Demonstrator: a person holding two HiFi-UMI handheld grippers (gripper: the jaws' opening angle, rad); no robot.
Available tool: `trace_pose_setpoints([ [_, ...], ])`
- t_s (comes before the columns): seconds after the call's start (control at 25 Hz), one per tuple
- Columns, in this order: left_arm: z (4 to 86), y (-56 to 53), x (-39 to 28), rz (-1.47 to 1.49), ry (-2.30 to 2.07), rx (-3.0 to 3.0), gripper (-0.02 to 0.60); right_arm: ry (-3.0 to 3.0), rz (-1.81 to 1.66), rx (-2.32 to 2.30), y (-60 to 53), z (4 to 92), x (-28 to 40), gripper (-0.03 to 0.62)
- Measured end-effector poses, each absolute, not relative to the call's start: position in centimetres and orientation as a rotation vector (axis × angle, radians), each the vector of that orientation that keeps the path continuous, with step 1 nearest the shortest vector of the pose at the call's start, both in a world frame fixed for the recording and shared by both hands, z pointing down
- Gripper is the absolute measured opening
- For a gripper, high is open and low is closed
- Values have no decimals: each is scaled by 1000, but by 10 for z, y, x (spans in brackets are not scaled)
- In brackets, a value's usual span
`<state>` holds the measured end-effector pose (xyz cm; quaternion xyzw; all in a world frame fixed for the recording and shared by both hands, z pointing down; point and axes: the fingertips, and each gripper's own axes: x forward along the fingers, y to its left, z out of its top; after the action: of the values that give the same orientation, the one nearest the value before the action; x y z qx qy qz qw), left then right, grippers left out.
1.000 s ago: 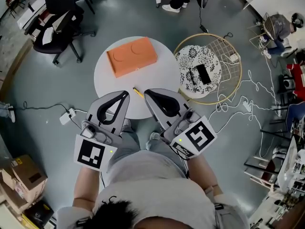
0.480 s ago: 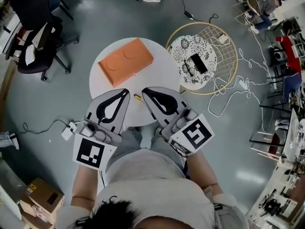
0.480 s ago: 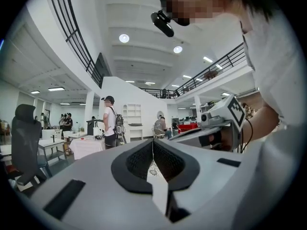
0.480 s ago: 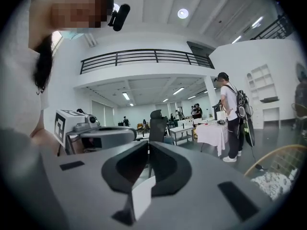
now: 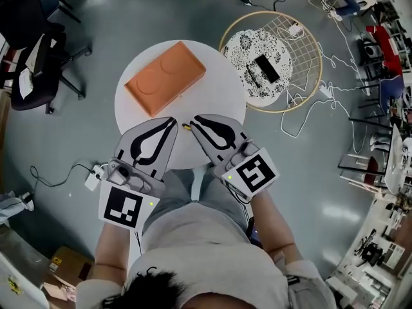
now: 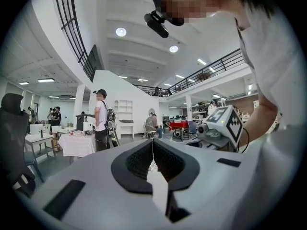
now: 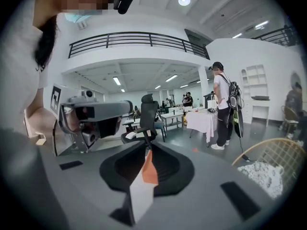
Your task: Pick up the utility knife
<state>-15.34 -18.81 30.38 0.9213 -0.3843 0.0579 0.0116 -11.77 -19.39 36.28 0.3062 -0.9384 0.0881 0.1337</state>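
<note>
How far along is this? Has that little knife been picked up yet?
Done: nothing yet. The utility knife lies on the white table, and neither gripper holds it.
In hand: in the head view, the left gripper and right gripper sit either side of the knife. Both have their jaws together and empty.
Left: open one gripper, close it on the knife, and lift.

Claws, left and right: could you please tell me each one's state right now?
Left claw: closed, holding nothing.
Right claw: closed, holding nothing.
</note>
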Motion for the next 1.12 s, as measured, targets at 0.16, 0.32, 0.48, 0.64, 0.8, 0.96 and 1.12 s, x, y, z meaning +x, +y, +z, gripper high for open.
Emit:
trace_pose_setpoints([
  [0.16, 319, -193, -152, 238, -1155, 2883, 11, -2643, 275, 858, -199, 397, -120, 48],
  [0.32, 334, -194, -150, 240, -1111, 2879, 11, -2601, 326, 831, -201, 427, -121, 49],
  [0.48, 348, -194, -148, 235, -1083, 2866, 11, -2558, 363, 803, -198, 456, -123, 52],
  [0.64, 362, -194, -147, 246, -1053, 2855, 11, -2528, 397, 788, -195, 478, -123, 55],
  [0.8, 371, -196, -147, 238, -1055, 2838, 11, -2488, 406, 760, -192, 497, -120, 57],
  [0.96, 377, -197, -146, 231, -1065, 2822, 11, -2424, 401, 710, -188, 528, -113, 63],
  [1.12, 388, -197, -146, 241, -1060, 2803, 11, -2353, 410, 653, -182, 562, -106, 64],
])
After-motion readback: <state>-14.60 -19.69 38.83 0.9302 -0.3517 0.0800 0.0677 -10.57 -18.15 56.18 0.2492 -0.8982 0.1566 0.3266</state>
